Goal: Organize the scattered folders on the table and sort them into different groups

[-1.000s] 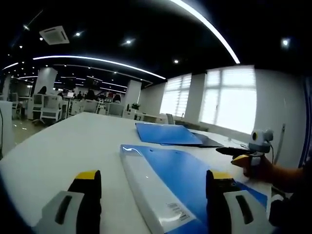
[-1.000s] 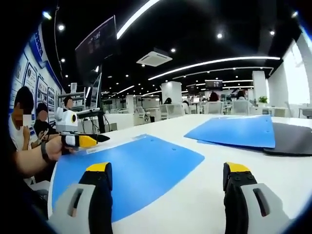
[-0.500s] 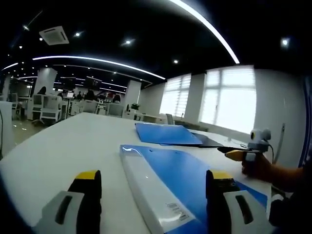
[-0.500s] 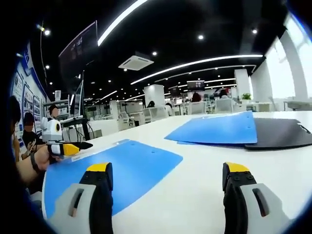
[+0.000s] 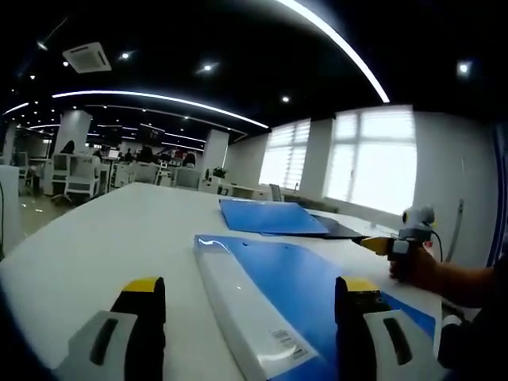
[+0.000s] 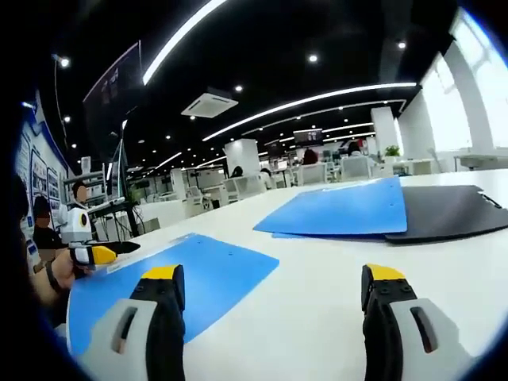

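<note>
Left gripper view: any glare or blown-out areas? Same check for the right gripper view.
Left gripper view: the windows are blown out, and the near blue folder's clear spine carries a white sheen. Right gripper view: the ceiling light strips bow with fisheye distortion, and the far blue folder and black folder read cleanly.

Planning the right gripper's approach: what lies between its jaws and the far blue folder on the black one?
In the right gripper view, bare white table lies between the right gripper and the far blue folder.
</note>
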`<state>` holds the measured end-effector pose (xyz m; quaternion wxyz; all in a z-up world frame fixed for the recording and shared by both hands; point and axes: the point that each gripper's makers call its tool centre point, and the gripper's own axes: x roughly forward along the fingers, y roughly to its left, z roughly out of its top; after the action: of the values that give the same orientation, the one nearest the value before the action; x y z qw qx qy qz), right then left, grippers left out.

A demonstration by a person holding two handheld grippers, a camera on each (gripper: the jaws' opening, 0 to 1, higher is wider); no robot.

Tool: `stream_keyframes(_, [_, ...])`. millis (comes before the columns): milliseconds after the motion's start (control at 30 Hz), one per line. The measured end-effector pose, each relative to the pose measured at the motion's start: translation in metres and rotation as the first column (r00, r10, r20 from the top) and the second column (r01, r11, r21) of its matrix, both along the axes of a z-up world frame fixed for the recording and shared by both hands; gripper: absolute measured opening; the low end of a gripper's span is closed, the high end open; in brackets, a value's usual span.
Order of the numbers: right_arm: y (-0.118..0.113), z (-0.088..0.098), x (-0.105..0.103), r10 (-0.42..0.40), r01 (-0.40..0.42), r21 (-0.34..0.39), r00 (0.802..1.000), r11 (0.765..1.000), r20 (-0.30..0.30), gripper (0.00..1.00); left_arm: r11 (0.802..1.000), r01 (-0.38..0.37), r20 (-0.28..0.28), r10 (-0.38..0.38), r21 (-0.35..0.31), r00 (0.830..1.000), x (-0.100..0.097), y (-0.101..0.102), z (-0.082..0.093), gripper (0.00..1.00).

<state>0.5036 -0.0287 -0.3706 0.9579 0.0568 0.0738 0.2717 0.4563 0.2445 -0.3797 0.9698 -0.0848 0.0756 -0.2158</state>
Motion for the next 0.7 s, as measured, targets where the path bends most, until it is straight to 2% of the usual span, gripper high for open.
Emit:
stream_keyframes(400, [-0.006, 0.003, 0.019, -0.003, 0.004, 0.036, 0.999, 0.999, -0.034, 0.9, 1.0, 0.006, 0.001, -0.006, 0.019, 1.0, 0.001, -0.001, -0.001, 0.87])
stream_keyframes(600, [-0.011, 0.001, 0.033, -0.01, 0.011, 0.027, 0.999, 1.0, -0.039, 0.89, 0.999, 0.001, 0.025, -0.002, 0.046, 1.0, -0.001, -0.002, 0.002, 0.85])
stream_keyframes(700, [-0.014, 0.001, 0.043, -0.009, 0.012, 0.053, 0.998, 0.998, -0.059, 0.89, 0.998, 0.002, 0.033, -0.003, 0.055, 0.999, 0.0, -0.002, 0.002, 0.84])
